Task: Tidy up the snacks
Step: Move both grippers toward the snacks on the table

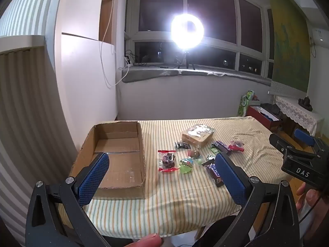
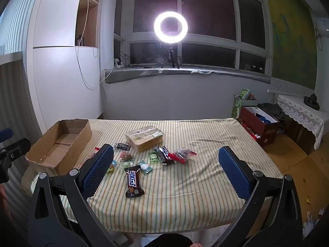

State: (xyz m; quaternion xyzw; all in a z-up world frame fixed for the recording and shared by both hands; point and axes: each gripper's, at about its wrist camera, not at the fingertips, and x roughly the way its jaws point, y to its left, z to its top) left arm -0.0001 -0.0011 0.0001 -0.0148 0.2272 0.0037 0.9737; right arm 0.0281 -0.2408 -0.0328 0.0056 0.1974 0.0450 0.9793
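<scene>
An empty cardboard box lies at the left of the striped tablecloth. Right of it, loose snacks are scattered: a clear pack of pale biscuits, two Snickers bars, a red-edged packet, a green jelly cup, a red-wrapped candy and small green packets. My left gripper hovers open above the table's near edge, holding nothing. My right gripper is likewise open and empty, further right.
A bright ring light stands on the windowsill behind the table. A red box sits on the floor at the right, next to a lace-covered side table. White cabinets flank the left. A fingertip shows at the bottom.
</scene>
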